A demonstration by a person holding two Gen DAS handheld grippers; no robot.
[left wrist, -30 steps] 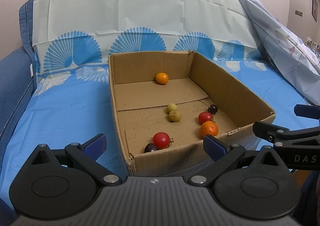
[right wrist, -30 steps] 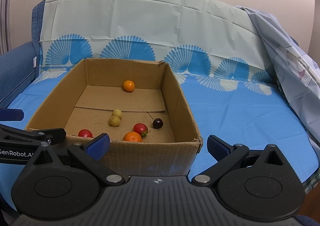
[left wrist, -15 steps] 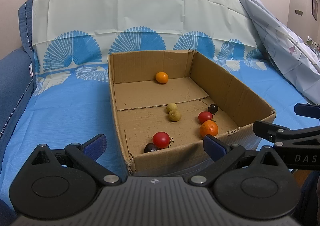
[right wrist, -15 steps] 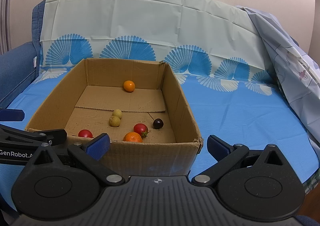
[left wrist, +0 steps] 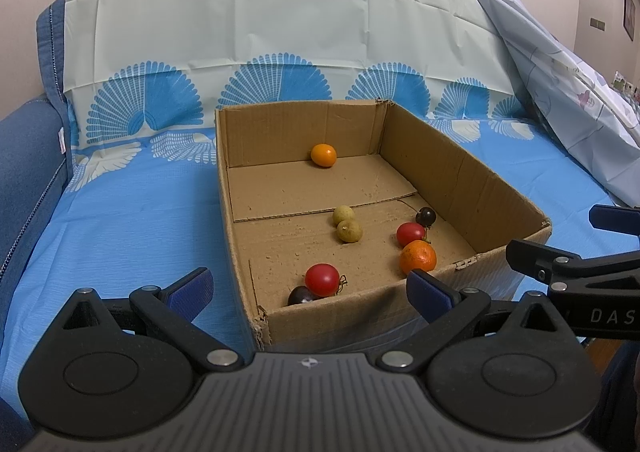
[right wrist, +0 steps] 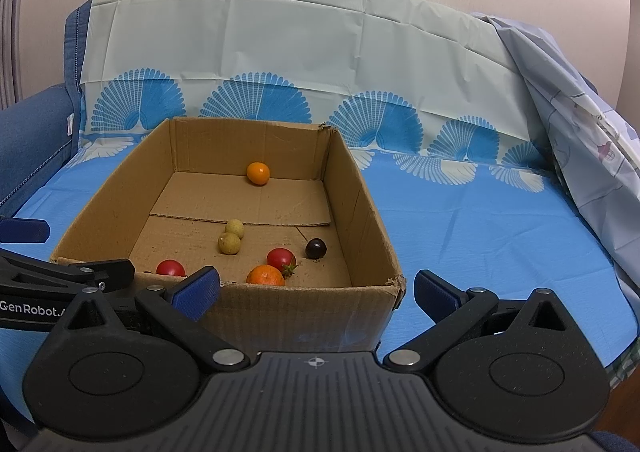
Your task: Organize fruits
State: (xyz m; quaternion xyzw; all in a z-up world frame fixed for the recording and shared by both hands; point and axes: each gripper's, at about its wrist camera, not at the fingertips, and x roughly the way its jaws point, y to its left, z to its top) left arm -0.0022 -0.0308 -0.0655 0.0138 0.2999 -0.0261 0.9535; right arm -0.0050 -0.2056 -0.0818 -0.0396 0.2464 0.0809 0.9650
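Observation:
An open cardboard box [left wrist: 472,179] [right wrist: 372,228] rests on a blue cloth. Inside lie a small orange [left wrist: 323,155] [right wrist: 258,173] at the back, two yellow-green fruits [left wrist: 349,231] [right wrist: 229,243], two red tomatoes [left wrist: 322,279] [left wrist: 410,234] [right wrist: 281,258], a bigger orange [left wrist: 418,258] [right wrist: 265,276] and two dark plums [left wrist: 425,216] [left wrist: 301,295] [right wrist: 316,248]. My left gripper [left wrist: 310,292] is open in front of the box's near wall, holding nothing. My right gripper [right wrist: 316,290] is open too, at the near right corner.
The blue fan-patterned cloth [left wrist: 120,219] covers a sofa seat and back. A pale sheet [right wrist: 580,139] hangs at the right. A blue armrest [left wrist: 24,155] is at the left. The other gripper's fingers [left wrist: 560,264] [right wrist: 80,272] reach into each view.

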